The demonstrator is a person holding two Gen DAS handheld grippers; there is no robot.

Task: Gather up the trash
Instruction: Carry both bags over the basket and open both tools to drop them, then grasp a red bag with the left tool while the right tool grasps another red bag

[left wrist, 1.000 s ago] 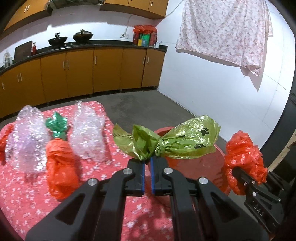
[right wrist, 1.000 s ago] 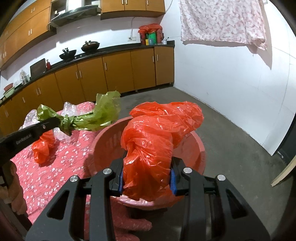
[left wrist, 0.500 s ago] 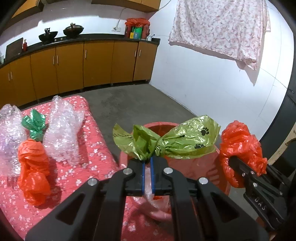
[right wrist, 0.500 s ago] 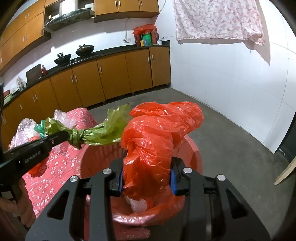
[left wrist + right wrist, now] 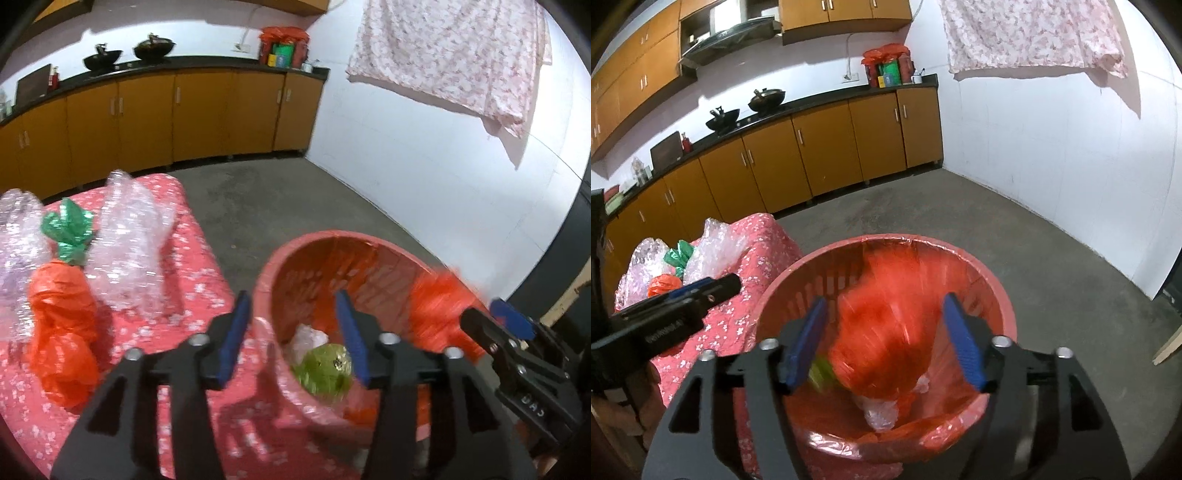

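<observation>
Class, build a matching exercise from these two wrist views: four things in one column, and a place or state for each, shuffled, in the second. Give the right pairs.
Things
1. green bag
2. red bag
3. bubble wrap
4. left gripper

Places or states
A. lying on the flowered cloth
B. blurred, dropping between open blue pads
C. jaws open, nothing between them
D. down inside the red basket

Pairs: 1-D, 2-B, 3-A, 4-C
</observation>
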